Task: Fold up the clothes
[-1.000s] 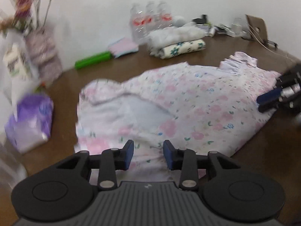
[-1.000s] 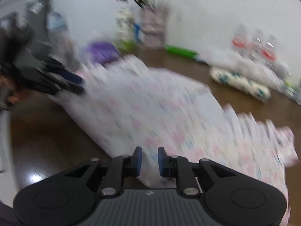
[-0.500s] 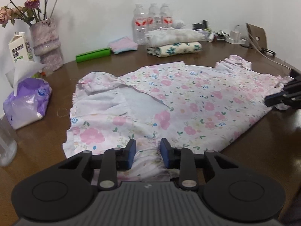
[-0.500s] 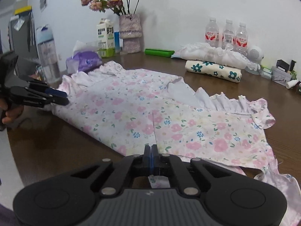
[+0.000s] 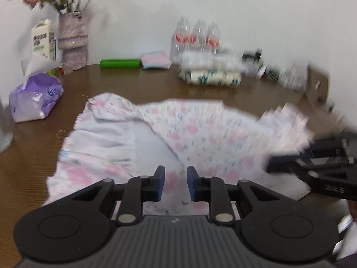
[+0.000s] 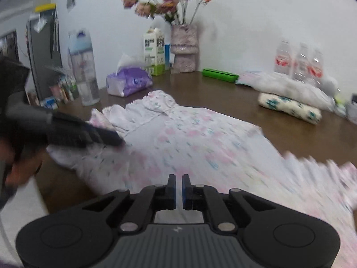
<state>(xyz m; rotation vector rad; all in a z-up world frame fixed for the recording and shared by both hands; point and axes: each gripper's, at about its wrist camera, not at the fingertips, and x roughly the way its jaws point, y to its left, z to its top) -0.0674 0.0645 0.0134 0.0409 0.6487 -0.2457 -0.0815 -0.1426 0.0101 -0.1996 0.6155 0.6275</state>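
Note:
A white garment with pink flowers [image 5: 200, 134] lies spread on the brown table [image 5: 133, 84], its ruffled sleeve and pale inner side at the left. My left gripper [image 5: 175, 183] hovers over the near hem, its jaws a narrow gap apart with cloth showing between them. In the right wrist view the garment [image 6: 200, 138] is blurred, and my right gripper [image 6: 178, 189] is shut on a thin fold of its near edge. The left gripper [image 6: 111, 139] touches the garment's left side there. The right gripper [image 5: 274, 167] appears blurred at the right of the left wrist view.
At the back stand a flower vase [image 5: 72, 42], a milk carton [image 5: 42, 40], a purple tissue pack [image 5: 33, 102], a green box [image 5: 120, 63], water bottles [image 5: 196, 35] and folded clothes [image 5: 212, 76]. A tall clear bottle [image 6: 83, 67] stands near the table's left edge. A hand [image 6: 20, 167] holds the left gripper.
Both grippers have moved closer together along the near hem, and the cloth is in motion. The left jaws have narrowed. The right gripper stays shut, now with a thin fold between its fingers.

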